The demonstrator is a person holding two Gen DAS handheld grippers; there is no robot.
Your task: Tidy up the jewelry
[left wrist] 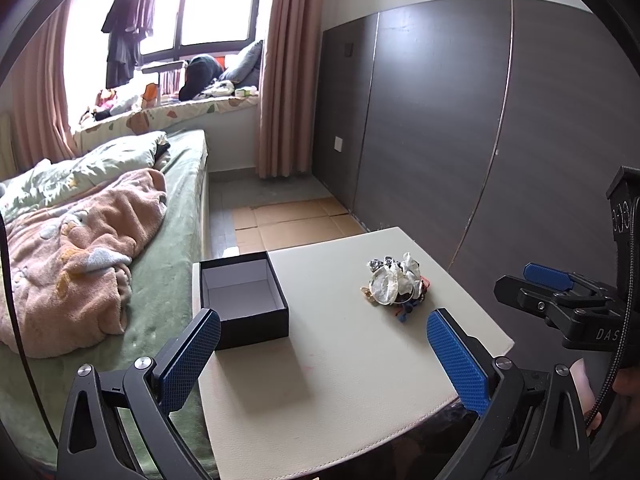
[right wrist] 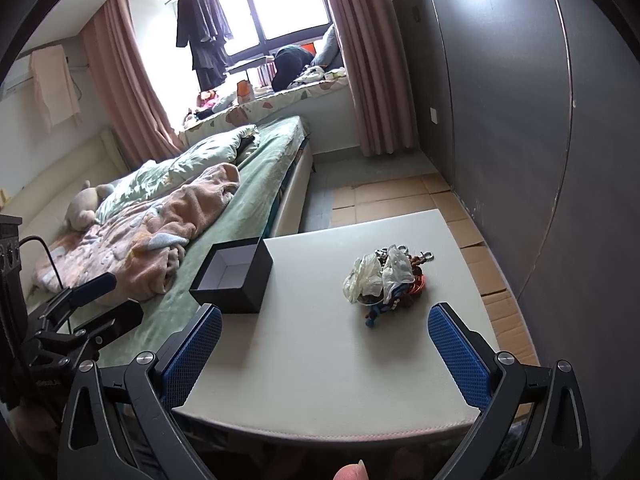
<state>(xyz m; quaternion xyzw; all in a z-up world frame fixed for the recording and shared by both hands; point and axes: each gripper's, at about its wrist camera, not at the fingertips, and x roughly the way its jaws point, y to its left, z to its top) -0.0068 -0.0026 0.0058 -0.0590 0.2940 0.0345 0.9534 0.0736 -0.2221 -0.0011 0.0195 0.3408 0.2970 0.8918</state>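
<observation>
A tangled heap of jewelry (left wrist: 396, 286) mixed with crumpled small clear bags lies right of centre on the white tabletop (left wrist: 340, 380). An open, empty black box (left wrist: 244, 300) with a pale lining stands at the table's left edge. My left gripper (left wrist: 322, 316) hovers open over the near part of the table, between box and heap, holding nothing. The right gripper (left wrist: 514, 278) shows at the right edge. In the right wrist view the heap (right wrist: 384, 280) and box (right wrist: 234, 280) lie ahead of my open, empty right gripper (right wrist: 325, 312); the left gripper (right wrist: 126, 296) hangs at left.
A bed (left wrist: 168, 280) with a green sheet and a pink blanket (left wrist: 72, 248) touches the table's left side. Dark wall panels (left wrist: 440, 120) rise behind and to the right. Flattened cardboard (right wrist: 492, 280) covers the floor. A fingertip (right wrist: 352, 472) shows at the bottom.
</observation>
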